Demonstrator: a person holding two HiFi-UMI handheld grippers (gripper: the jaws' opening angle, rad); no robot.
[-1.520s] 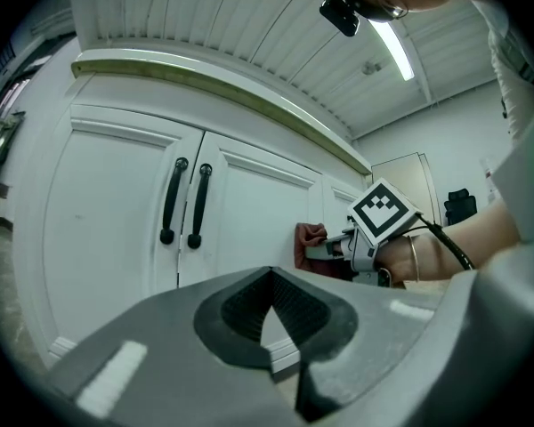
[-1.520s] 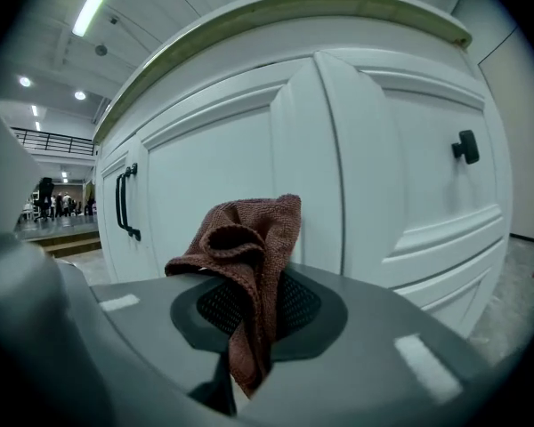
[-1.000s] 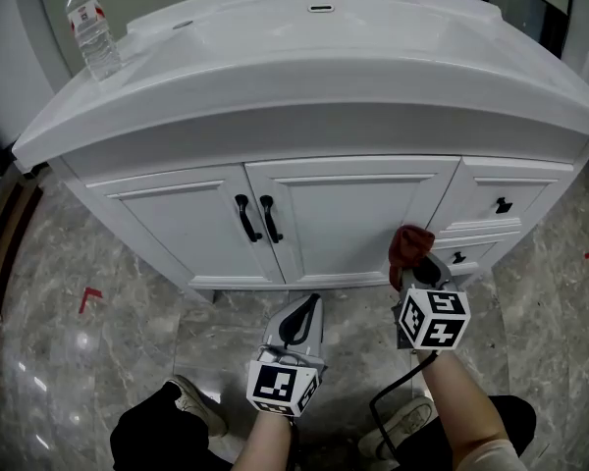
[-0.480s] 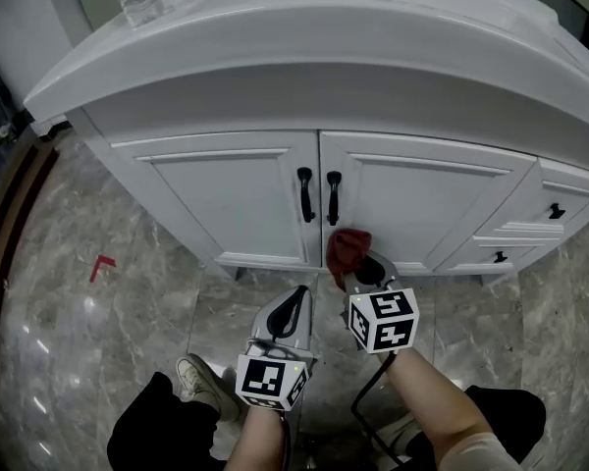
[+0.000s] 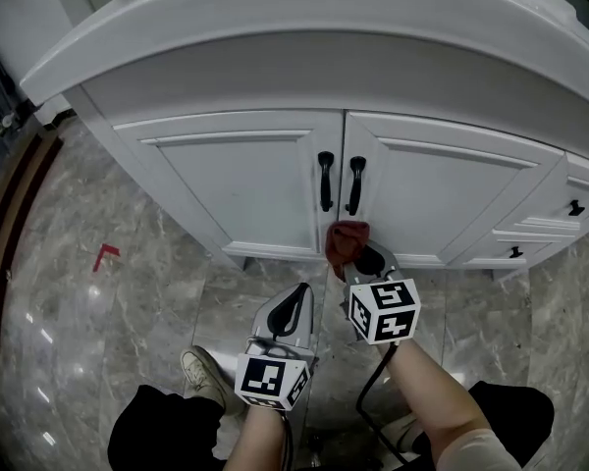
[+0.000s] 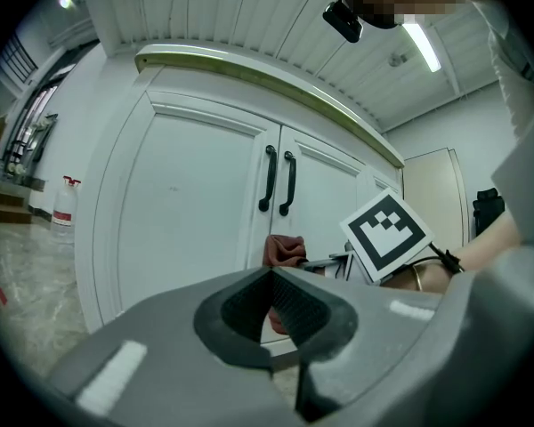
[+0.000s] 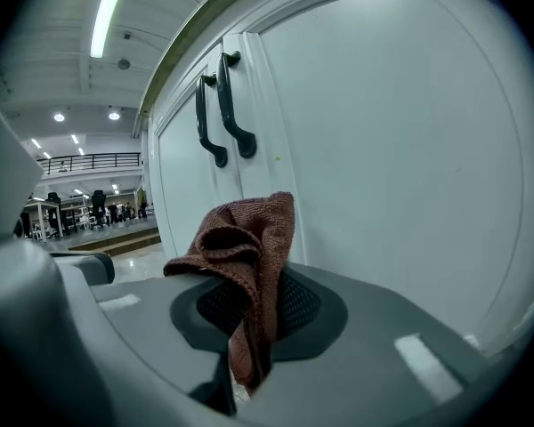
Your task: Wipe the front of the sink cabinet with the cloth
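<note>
The right hand-held gripper (image 5: 363,259) has its jaws closed on a bunched reddish-brown cloth (image 5: 347,242). In the right gripper view the cloth (image 7: 246,238) is pinched between the two dark ribbed pads, with one fold standing up above the hand-held gripper (image 7: 249,323) and a tail hanging down through the gap. In the head view the cloth lies low on the front of the white sink cabinet (image 5: 240,180), at about 6 o'clock from the pair of black handles (image 5: 340,183) and over the bottom rail where the two doors meet. It sits right up against the right door (image 5: 442,199), though no view shows for sure whether it touches the panel. The left hand-held gripper (image 5: 296,304) is at about 7 o'clock from the right one, just beside it and off the cabinet, over the grey marble floor (image 5: 108,332). In its own view the jaws of the left hand-held gripper (image 6: 271,308) are drawn together with nothing between them, and the cloth (image 6: 283,249) shows beyond them, below the handles (image 6: 278,181). A marker cube (image 5: 384,310) rides on the right hand-held gripper. Black drawer knobs (image 5: 574,208) sit at 3 o'clock from the doors. A light shoe (image 5: 202,373) is at 9 o'clock from the left hand-held gripper, and a small red mark (image 5: 105,255) lies on the floor at about 10 o'clock from that shoe.
</note>
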